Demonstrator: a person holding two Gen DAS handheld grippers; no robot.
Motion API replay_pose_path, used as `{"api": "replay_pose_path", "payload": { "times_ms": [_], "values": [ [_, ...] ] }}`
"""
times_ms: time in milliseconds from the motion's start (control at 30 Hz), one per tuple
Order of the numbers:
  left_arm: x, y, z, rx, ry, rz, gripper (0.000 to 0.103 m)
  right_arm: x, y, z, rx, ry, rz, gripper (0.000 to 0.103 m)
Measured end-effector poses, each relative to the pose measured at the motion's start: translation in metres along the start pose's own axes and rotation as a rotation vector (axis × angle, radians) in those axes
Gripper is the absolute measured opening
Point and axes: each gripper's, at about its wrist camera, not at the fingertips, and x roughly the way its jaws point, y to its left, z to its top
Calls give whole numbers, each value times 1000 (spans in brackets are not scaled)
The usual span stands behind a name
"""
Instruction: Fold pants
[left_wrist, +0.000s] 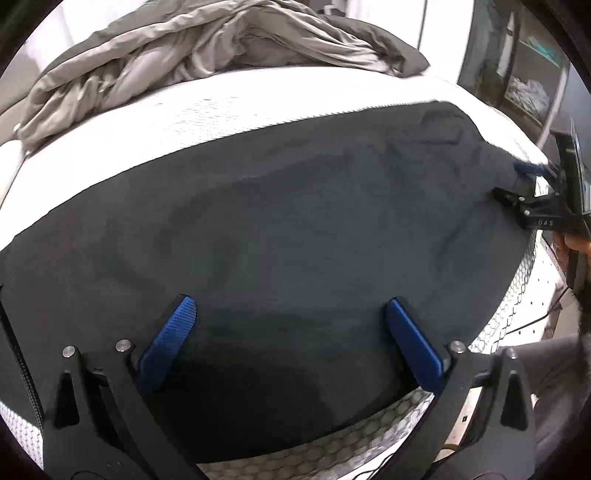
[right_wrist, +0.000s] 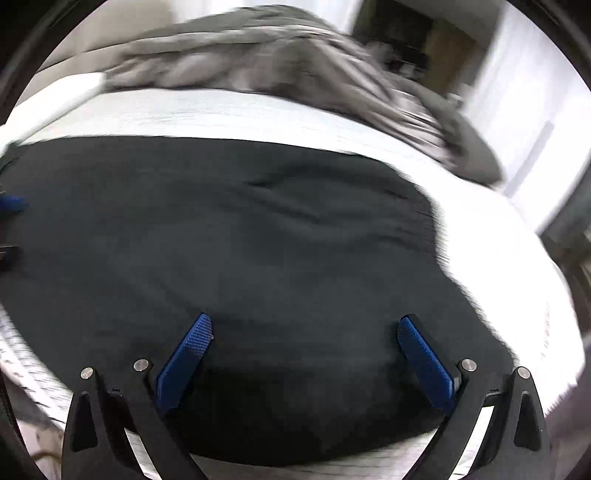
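The dark grey pants lie spread flat across the white mattress; they also fill the right wrist view. My left gripper is open, its blue pads just above the near part of the pants, holding nothing. My right gripper is open over the near edge of the pants, empty. In the left wrist view the right gripper shows at the pants' right end, its blue pad against the cloth there. The left gripper's blue finger shows at the left edge of the right wrist view.
A crumpled grey-beige duvet is heaped at the far side of the bed, also in the right wrist view. The mattress has a honeycomb-patterned side below the near edge. A shelf unit stands at the far right.
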Motion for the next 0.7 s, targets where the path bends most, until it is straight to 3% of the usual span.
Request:
{"api": "replay_pose_path", "payload": {
  "times_ms": [100,200,267,367,467,567,633,700],
  "values": [
    [-16,5,13,-31,-53,20,94,-2,-36,-8,95,5,-44,101],
    [-29,-11,29,-18,-122,-10,94,-19,-70,-16,238,-45,6,101],
    [-24,-28,38,-1,-119,-33,94,-30,-83,-10,325,-100,105,101],
    [0,-56,47,42,-75,-41,90,-26,-61,6,313,-106,237,100],
    [32,-77,44,93,39,-60,87,-3,-1,20,131,-36,286,100],
    [37,-80,35,148,31,-39,88,1,41,10,-69,-25,220,99],
    [33,-73,32,136,30,-50,91,-7,29,0,-75,-38,212,98],
    [32,-64,28,105,31,-58,95,-12,-15,-16,-3,-40,69,98]
  ]
}}
